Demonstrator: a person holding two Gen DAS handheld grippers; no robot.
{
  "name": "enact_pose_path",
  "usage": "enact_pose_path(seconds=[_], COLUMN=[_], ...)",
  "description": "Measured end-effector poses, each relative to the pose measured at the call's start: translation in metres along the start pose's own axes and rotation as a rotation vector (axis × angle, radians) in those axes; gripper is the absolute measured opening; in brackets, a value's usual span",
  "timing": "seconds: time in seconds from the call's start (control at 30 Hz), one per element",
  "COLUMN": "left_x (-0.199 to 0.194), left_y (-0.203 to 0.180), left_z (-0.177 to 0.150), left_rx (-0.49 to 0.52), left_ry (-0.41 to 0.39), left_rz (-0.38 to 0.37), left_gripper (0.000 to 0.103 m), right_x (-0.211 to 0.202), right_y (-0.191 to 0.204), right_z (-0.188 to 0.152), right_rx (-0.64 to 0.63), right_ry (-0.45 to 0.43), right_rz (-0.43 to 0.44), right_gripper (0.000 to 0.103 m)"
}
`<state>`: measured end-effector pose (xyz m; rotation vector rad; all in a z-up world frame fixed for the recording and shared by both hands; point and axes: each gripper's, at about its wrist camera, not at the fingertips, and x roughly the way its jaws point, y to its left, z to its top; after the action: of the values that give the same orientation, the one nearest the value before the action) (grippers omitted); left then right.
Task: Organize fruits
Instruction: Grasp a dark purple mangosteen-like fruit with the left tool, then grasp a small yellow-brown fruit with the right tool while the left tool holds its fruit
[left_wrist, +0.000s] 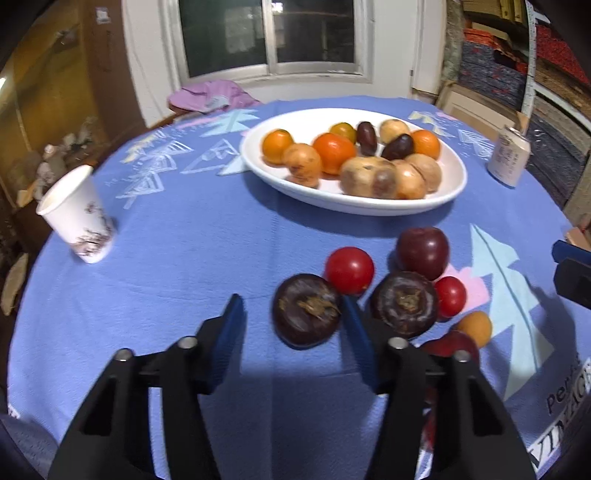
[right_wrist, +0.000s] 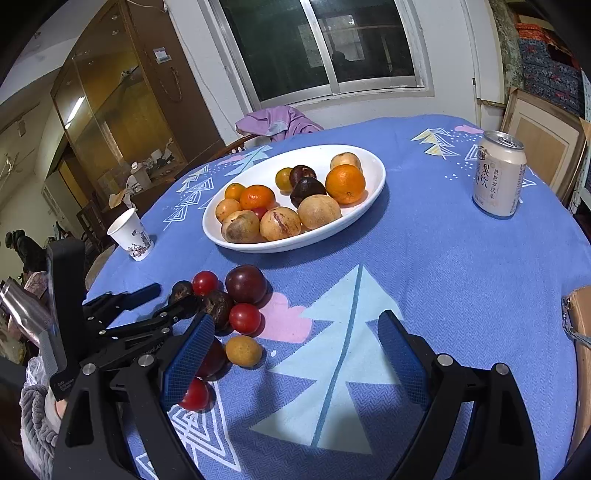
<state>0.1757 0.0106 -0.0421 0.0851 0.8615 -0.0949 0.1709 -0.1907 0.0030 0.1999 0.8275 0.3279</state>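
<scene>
Nearest the left wrist camera, the left gripper (left_wrist: 291, 314) points down at the blue patterned tablecloth (left_wrist: 184, 258). Its jaws stand part-way closed around a dark purple round fruit (left_wrist: 306, 310): the right finger lies against the fruit's side, while a gap shows between the fruit and the left finger, so no firm grip can be confirmed. Just right of that finger lies a second dark purple fruit (left_wrist: 404, 304) of the same kind.

Around these two, toward the table's near edge, sits a loose cluster: a larger red tomato (left_wrist: 349, 269), a smaller red tomato (left_wrist: 450, 296), a dark red plum (left_wrist: 423, 253), a small yellow-orange fruit (left_wrist: 474, 326) and a red fruit (left_wrist: 452, 345) partly hidden behind the gripper.

The right gripper (right_wrist: 295, 354) hovers beside the cluster over a pale blue tree motif, jaws wide apart with nothing between them; another red tomato (right_wrist: 195, 395) lies partly behind its left finger.

Mid-table stands a white oval dish (left_wrist: 369, 206) holding oranges, tan round fruits and two dark plum-like fruits. A white paper cup (left_wrist: 77, 218) stands near the left edge, and a pale drinks can (left_wrist: 509, 155) near the far right edge.

Beyond the far edge, a lilac cloth (left_wrist: 210, 94) lies beneath a window (left_wrist: 269, 37).
</scene>
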Motion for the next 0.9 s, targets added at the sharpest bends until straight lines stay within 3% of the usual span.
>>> enact_pose_path(seconds=[0.17,0.33,0.5,0.6,0.67,0.83,0.9], left_x=[0.007,0.011,0.005,0.004,0.003,0.004,0.004], left_y=[-0.001,-0.003,0.018,0.036,0.034,0.033,0.034], left_z=[0.001,0.001,-0.003,-0.007,-0.007,-0.007,-0.007], left_rx=[-0.012,-0.008,-0.059,-0.133,-0.121,-0.112,-0.126], left_ry=[0.02,0.038,0.031,0.043,0.04,0.045,0.045], left_rz=[-0.052,-0.033,0.078,0.05,0.06,0.058,0.05], left_gripper=[0.042,0.04,0.04,0.04,0.04,0.04,0.04], right_x=[0.002,0.003,0.01,0.021,0.028,0.04,0.043], right_y=[0.002,0.003,0.013,0.016,0.013,0.004,0.004], right_z=[-0.001,-0.002,-0.006,-0.009,-0.01,-0.012,-0.013], right_rx=[-0.01,-0.023,-0.073,-0.073,-0.042,0.039,0.062], right_ry=[0.006,0.015,0.045,0.108,0.146,0.2,0.213], right_rz=[-0.005,-0.003,0.015,0.065,0.101,0.159,0.181], right_gripper=[0.091,0.091,0.089,0.072,0.057,0.043,0.043])
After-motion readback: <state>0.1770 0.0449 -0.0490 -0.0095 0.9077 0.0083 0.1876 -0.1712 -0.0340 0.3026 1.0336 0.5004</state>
